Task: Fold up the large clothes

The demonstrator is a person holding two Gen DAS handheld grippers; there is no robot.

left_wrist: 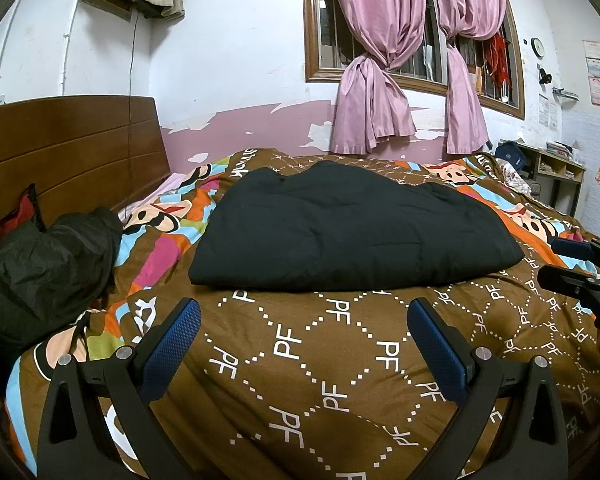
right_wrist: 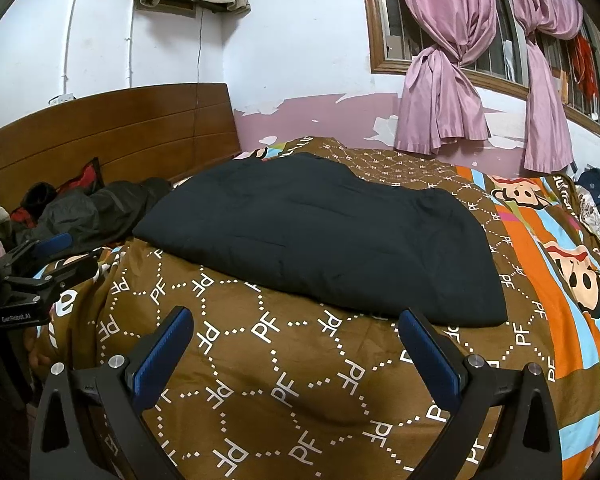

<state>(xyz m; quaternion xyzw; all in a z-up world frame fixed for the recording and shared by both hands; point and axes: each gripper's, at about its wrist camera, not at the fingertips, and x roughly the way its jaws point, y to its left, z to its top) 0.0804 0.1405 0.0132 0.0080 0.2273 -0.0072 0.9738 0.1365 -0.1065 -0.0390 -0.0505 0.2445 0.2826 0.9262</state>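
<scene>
Clothes were the whole job, and the one in play was a black padded garment that lay as a thick, squared-off slab across the middle of the bed, on top of the brown patterned quilt. Its near edge ran roughly straight, just beyond both of my tools. My left tool hung over bare quilt short of that edge, released, fingers spread wide and gripping nothing. My right tool was likewise released and empty; its right fingertip sat close to the garment's near right corner, though I could not tell whether it touched the cloth. I judged the fold on this piece to be either finished or one fold short, since it already looked compact. A second dark jacket lay crumpled against the wooden headboard to my left, well apart from the folded one, and looked untouched. The next move, as I read it, called for either closing on the near edge to double the black piece over, or reaching left for the crumpled jacket and spreading it flat.
</scene>
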